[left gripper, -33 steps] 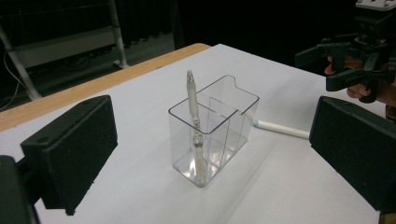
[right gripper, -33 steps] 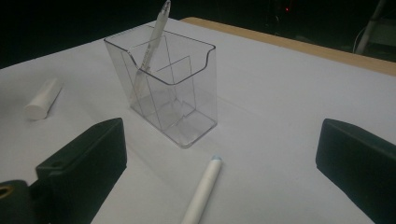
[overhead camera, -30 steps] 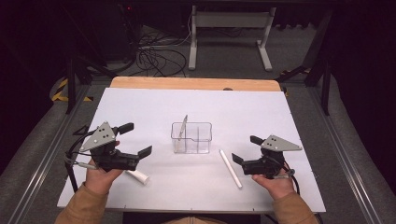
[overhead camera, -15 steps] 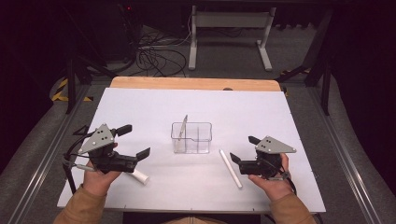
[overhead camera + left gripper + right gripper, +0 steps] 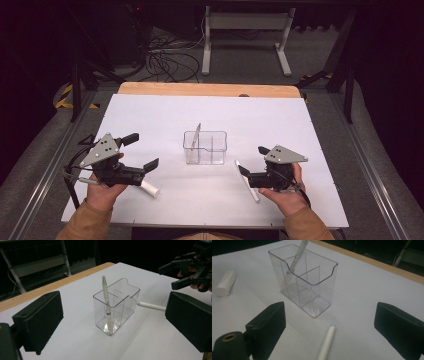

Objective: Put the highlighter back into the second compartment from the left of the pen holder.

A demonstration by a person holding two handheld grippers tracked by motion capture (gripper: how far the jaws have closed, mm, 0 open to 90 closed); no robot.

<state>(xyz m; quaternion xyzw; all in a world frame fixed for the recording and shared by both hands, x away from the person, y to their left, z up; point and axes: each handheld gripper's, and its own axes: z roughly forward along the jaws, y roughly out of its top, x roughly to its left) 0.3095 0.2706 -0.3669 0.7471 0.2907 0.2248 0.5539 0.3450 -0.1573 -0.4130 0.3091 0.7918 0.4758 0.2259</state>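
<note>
- I judge the step in hand to be the reach for the second pen: my right claw [image 5: 246, 169] hangs just above the slim white pen with a pale blue tip [image 5: 327, 340], which lies flat on the white bench [image 5: 160, 115] at about 4 o'clock from the clear plastic two-compartment holder [image 5: 205, 147].
- In the right gripper view that pen lies between my two black jaws, which stand wide apart and hold nothing; its blue tip points toward the holder, near it but not touching.
- My left claw [image 5: 141, 151] is also spread wide and empty, hovering at 9 o'clock from the holder. A short white cylinder, perhaps a marker or cap [image 5: 149, 189], lies on the bench just below it, at about 7 o'clock from the holder.
- One pale, slim pen [image 5: 106, 302] already stands tilted in the holder's left compartment as the high view shows it, its top leaning over the rim.
- Next, I think, I must lower the right claw around the lying pen, close on its barrel near the middle, lift it, turn it upright and drop it into a compartment. The holder looks light, so a knock could slide it.
- Against the picture of a second ago, my right claw has crept left, toward the pen; the left claw, the holder and both pens sit as they did.
</note>
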